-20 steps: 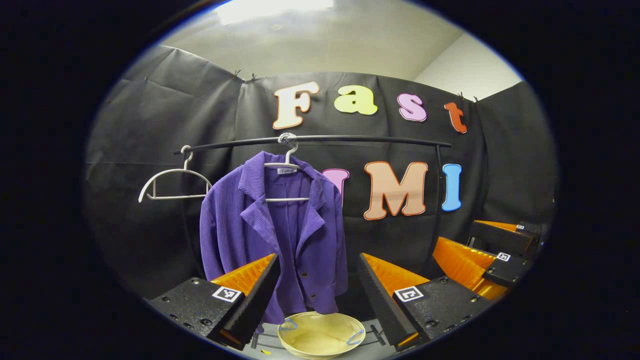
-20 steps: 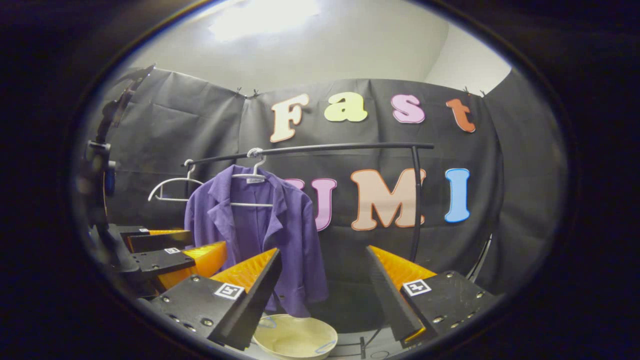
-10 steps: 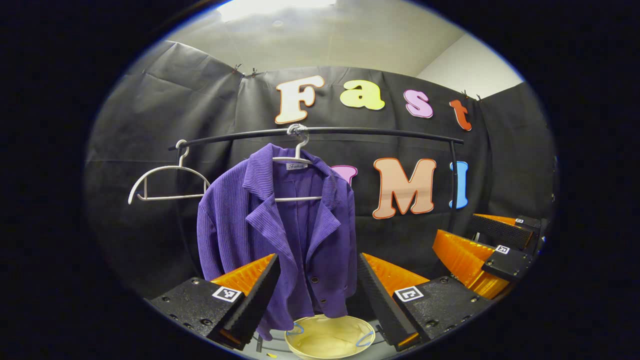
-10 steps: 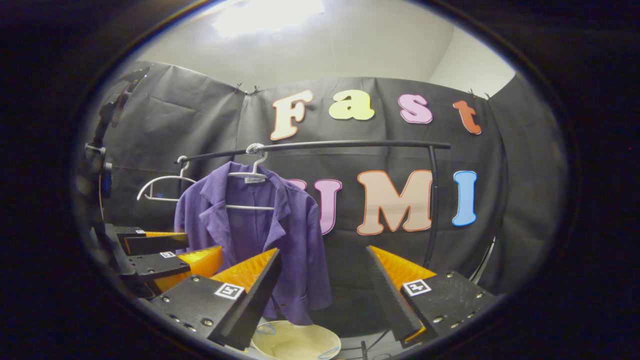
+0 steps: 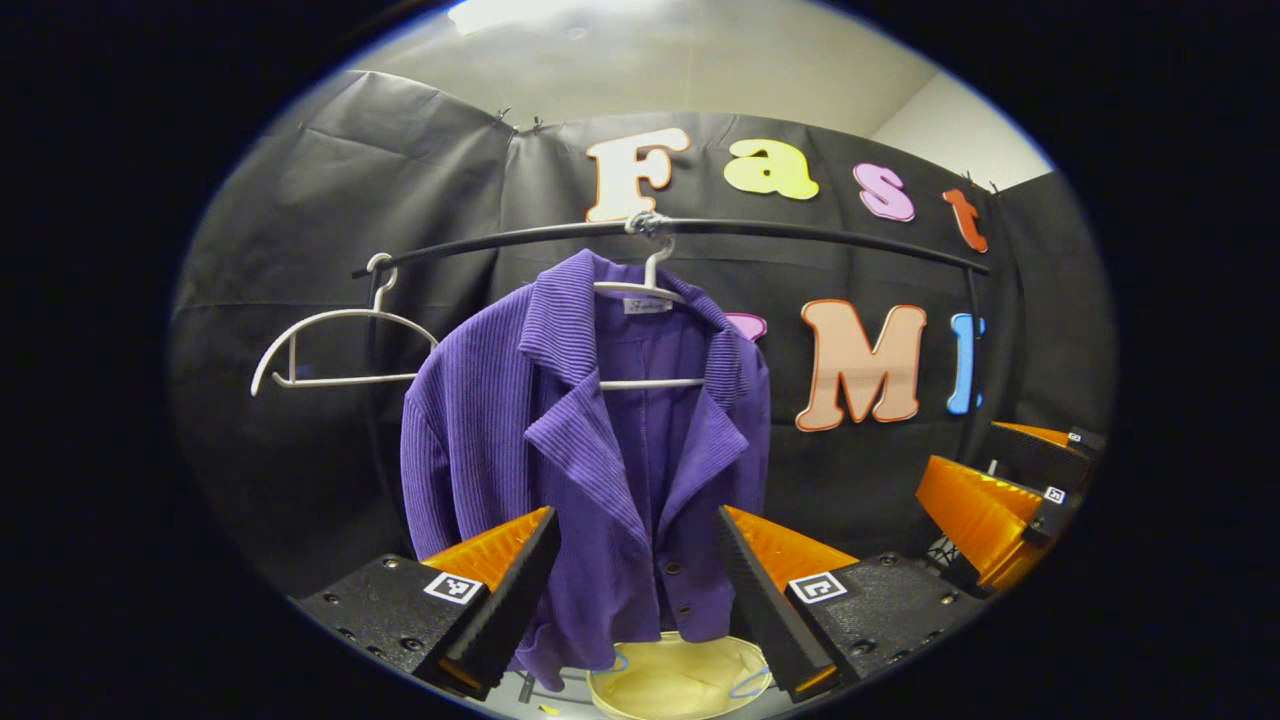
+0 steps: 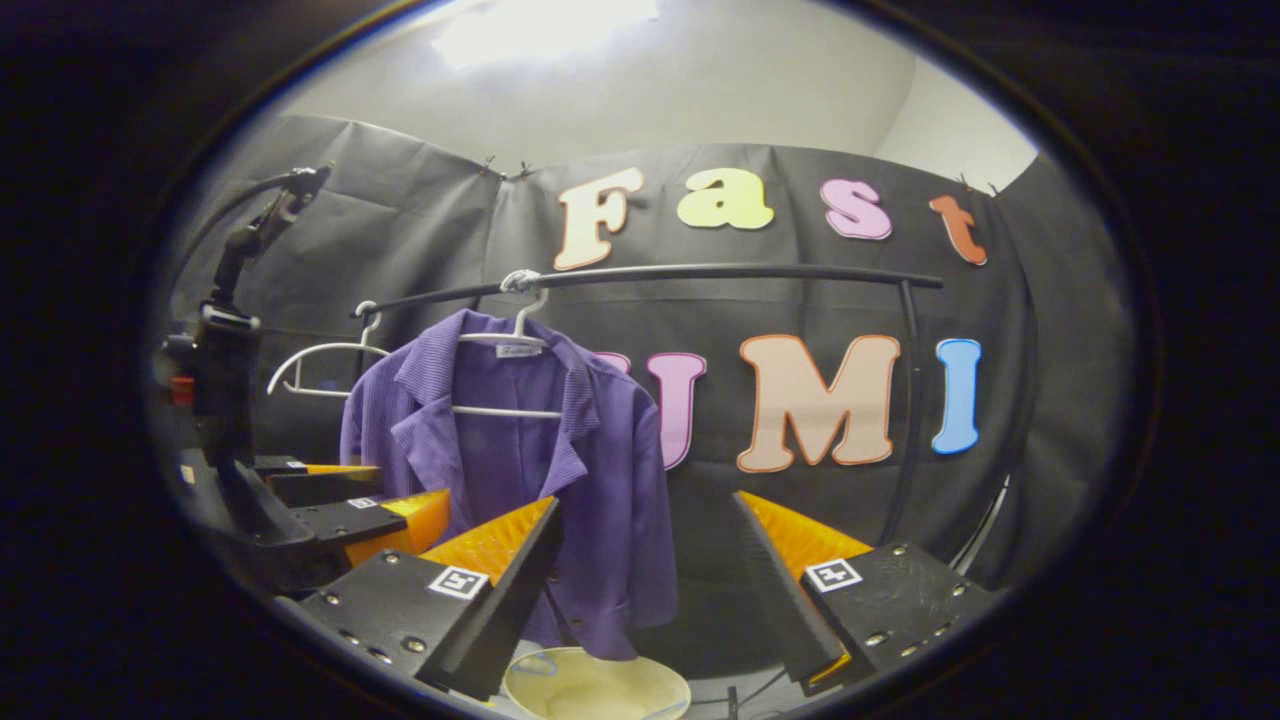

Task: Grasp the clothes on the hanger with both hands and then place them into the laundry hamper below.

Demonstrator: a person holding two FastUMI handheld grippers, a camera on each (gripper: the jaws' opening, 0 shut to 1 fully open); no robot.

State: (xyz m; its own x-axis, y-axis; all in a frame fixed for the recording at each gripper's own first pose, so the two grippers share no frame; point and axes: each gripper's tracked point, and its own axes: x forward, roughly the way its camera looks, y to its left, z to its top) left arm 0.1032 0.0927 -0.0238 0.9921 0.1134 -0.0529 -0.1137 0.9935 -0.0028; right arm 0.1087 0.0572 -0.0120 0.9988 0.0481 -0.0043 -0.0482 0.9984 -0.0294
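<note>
While the purple ribbed jacket hangs on a white hanger from the black rail, above the pale round hamper, our left gripper and right gripper gape wide, empty. Soft, light, floppy, we judge; pinch both shoulders by the hanger.

collar label on purple jacket, script too small to read
</note>
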